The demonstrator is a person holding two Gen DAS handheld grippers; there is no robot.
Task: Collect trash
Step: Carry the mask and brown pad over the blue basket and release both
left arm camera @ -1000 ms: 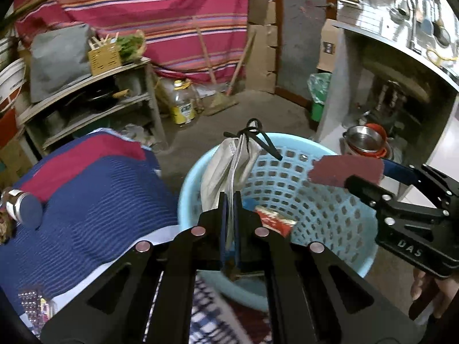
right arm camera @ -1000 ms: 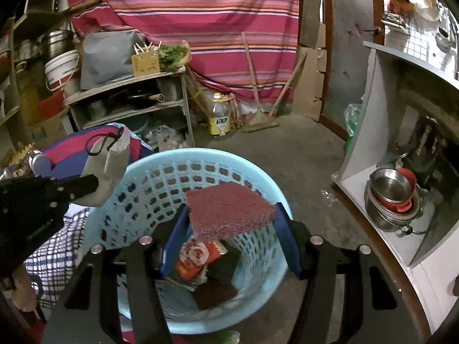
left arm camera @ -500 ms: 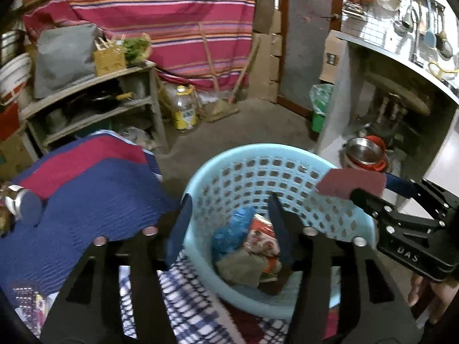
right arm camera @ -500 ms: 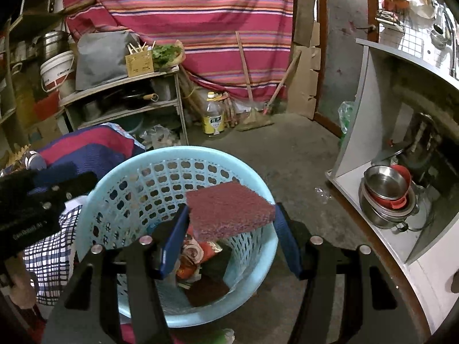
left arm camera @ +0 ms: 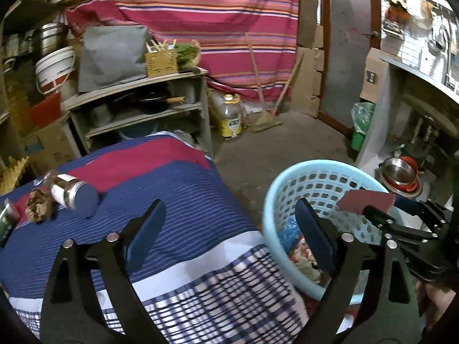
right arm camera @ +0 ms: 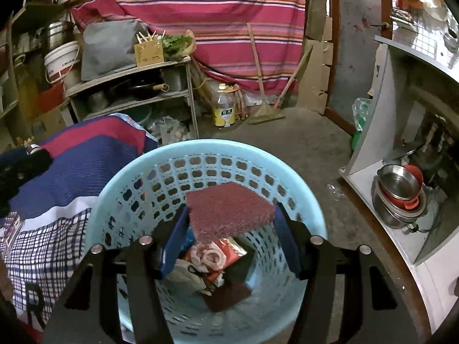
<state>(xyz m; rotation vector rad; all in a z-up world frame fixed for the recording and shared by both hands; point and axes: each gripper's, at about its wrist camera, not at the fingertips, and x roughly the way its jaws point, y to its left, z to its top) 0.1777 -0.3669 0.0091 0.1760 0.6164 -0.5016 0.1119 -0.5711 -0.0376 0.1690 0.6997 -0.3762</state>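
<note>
Big picture first: the striped blue-and-red blanket (left arm camera: pixel 160 189) fills the left of the scene, and butted against its checked edge sits the pale blue perforated laundry basket (right arm camera: pixel 120 200), serving as the trash bin. Down inside it there is already a heap: a red snack wrapper (right arm camera: pixel 215 255), something blue and crinkly, a dark pad at the bottom.

Now the right gripper (right arm camera: pixel 228 223) hangs right over the basket mouth, jaws clamped on a maroon scouring pad (right arm camera: pixel 229 212), which rides level between the blue pads, above the rim and roughly centred. That is the trash in hand. To finish well, I'd judge: dip a little lower so the light pad cannot drift, then part the jaws cleanly and let it fall flat onto the heap. There is plenty of rim clearance on every side in the right wrist view.

The left gripper (left arm camera: pixel 229 229) is empty, its jaws opening wide with nothing between them, one finger above the blanket, the other across the basket's near rim. The two tools sit near each other at that rim, so the left should swing clear toward the blanket.

Smaller still: on the blanket's far left lie a metal-capped jar (left arm camera: pixel 73 195) and a crumpled brown scrap (left arm camera: pixel 38 209), touching. Open blanket lies between them and the left gripper.
</note>
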